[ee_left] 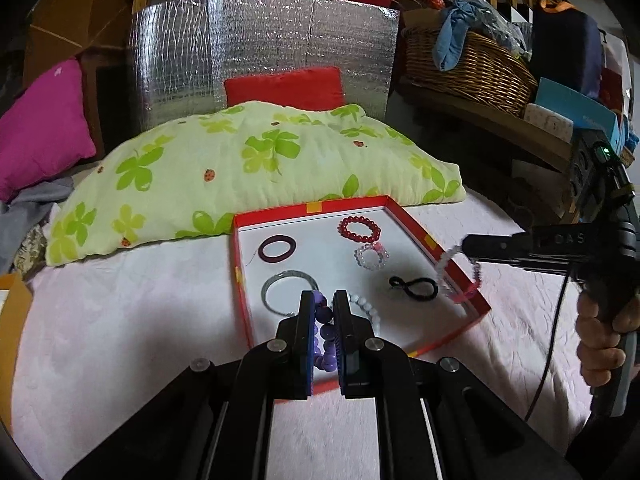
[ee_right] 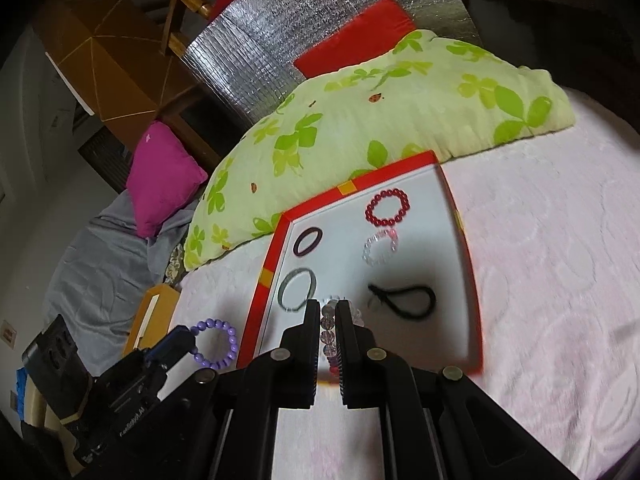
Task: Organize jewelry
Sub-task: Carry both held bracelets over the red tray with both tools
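A red box lid (ee_left: 460, 276) (ee_right: 272, 256) with a white floor lies on the pale pink bedspread. In it lie a red bead bracelet (ee_left: 359, 229) (ee_right: 387, 207), a clear bead bracelet (ee_left: 372, 257) (ee_right: 378, 249), a dark purple ring (ee_left: 277, 249) (ee_right: 307, 241), a grey bangle (ee_left: 289, 293) (ee_right: 297, 289), a black hair tie (ee_left: 414, 287) (ee_right: 404, 298) and a white bead bracelet (ee_left: 366, 308). My left gripper (ee_left: 323, 304) (ee_right: 188, 338) is shut on a purple bead bracelet (ee_left: 325, 336) (ee_right: 216, 345) at the lid's near edge. My right gripper (ee_right: 324, 310) (ee_left: 466, 246) is shut on a pink and clear bead bracelet (ee_left: 460, 276) (ee_right: 329, 334) above the lid's right rim.
A green clover pillow (ee_left: 248, 168) (ee_right: 380, 120) lies just behind the lid, with a red cushion (ee_left: 284, 88) and a silver foil panel (ee_left: 260, 48) beyond. A magenta cushion (ee_left: 40, 124) is at the left. A wicker basket (ee_left: 468, 68) on a shelf stands at the right.
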Demonstrator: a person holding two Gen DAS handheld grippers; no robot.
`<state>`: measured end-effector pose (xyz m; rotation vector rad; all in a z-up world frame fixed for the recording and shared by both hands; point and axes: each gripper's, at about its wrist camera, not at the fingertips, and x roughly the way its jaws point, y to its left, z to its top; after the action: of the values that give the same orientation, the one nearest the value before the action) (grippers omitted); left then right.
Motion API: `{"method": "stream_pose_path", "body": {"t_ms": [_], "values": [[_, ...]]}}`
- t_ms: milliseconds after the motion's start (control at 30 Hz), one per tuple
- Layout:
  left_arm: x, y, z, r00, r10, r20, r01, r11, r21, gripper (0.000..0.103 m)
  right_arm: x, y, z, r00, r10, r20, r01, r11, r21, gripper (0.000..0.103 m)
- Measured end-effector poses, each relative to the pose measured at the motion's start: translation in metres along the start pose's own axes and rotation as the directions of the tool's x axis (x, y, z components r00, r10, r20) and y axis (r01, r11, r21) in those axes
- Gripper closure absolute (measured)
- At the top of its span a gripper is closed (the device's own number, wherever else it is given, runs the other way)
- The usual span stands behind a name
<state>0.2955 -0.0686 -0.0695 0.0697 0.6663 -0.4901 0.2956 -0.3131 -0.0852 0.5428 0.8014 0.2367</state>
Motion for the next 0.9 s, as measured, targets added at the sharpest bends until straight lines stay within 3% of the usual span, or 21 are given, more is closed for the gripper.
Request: {"method": "stream_pose_path", "body": {"t_ms": [400, 900], "values": [[0.051, 0.008, 0.006, 0.997, -0.039, -0.064, 0.039, 0.999, -0.012, 0.094, 0.073, 0.002, 0.044, 0.999, 0.009, -0.044, -0.008, 1.0, 0.004, 0.094], [0.089, 0.009, -0.001, 0.987, -0.072, -0.144, 0.07, 0.997, -0.021, 0.094, 0.155, 0.008, 0.061, 0.992, 0.042, -0.119, -0.04, 0.999, 0.015, 0.094]]}}
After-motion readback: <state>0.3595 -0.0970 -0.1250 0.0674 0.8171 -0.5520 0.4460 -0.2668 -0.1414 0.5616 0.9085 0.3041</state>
